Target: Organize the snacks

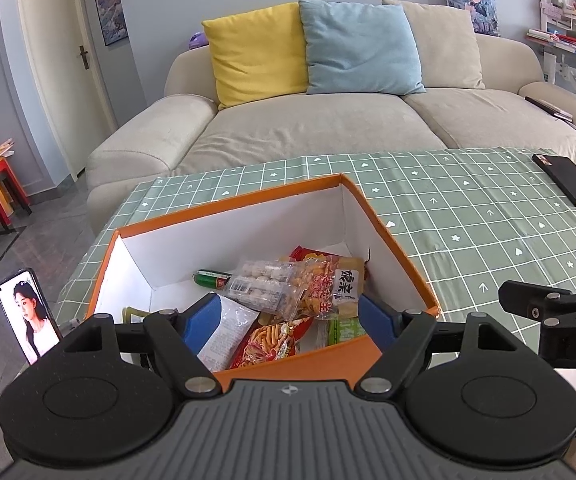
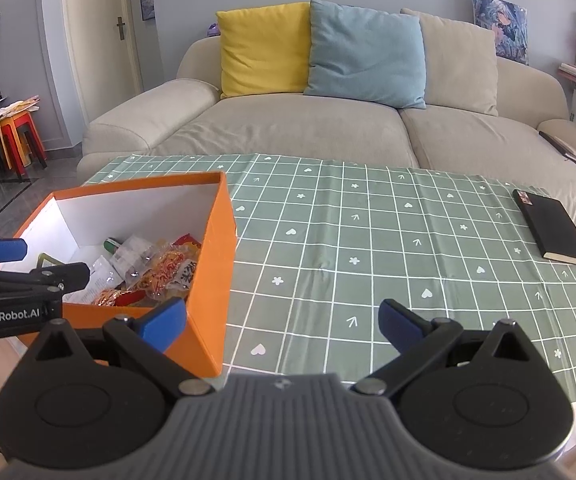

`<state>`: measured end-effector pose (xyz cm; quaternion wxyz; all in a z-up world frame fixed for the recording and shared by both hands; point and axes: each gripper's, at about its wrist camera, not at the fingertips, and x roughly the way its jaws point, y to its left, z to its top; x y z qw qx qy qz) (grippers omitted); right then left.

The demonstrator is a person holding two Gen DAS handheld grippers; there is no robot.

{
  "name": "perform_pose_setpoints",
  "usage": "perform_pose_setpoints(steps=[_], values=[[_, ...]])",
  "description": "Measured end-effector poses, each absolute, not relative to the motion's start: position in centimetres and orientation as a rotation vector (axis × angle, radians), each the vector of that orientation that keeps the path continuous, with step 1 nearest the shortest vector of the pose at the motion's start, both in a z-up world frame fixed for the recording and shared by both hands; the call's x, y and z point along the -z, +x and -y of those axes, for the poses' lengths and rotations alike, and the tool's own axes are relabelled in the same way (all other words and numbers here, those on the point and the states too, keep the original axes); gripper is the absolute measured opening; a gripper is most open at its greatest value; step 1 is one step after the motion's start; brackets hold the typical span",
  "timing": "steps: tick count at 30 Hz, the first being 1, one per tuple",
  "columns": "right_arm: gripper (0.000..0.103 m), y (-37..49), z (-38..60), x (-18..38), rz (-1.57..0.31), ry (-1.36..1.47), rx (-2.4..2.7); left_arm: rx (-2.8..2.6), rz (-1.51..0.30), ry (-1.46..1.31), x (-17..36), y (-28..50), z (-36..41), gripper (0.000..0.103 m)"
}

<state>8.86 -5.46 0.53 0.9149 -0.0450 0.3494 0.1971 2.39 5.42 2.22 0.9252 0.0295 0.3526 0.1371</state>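
right now your left gripper (image 1: 283, 324) hangs over the near side of the orange box (image 1: 392, 236), its blue fingers spread wide with nothing between them. your right gripper (image 2: 283, 322) is likewise wide apart and empty, above the table's (image 2: 368, 240) near edge just right of the box. the snack packets (image 1: 288, 292) lie piled inside the box at the table's left end. a black notebook (image 2: 552, 228) rests near the far right corner.
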Motion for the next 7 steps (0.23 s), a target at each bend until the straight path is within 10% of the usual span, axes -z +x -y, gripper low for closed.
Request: perform_pose_setpoints(steps=[7], values=[[0.099,8.93,5.5,-0.49,-0.725,-0.091,-0.404,-0.272,-0.721,0.052,-2.19,2.29,-5.46,0.091]])
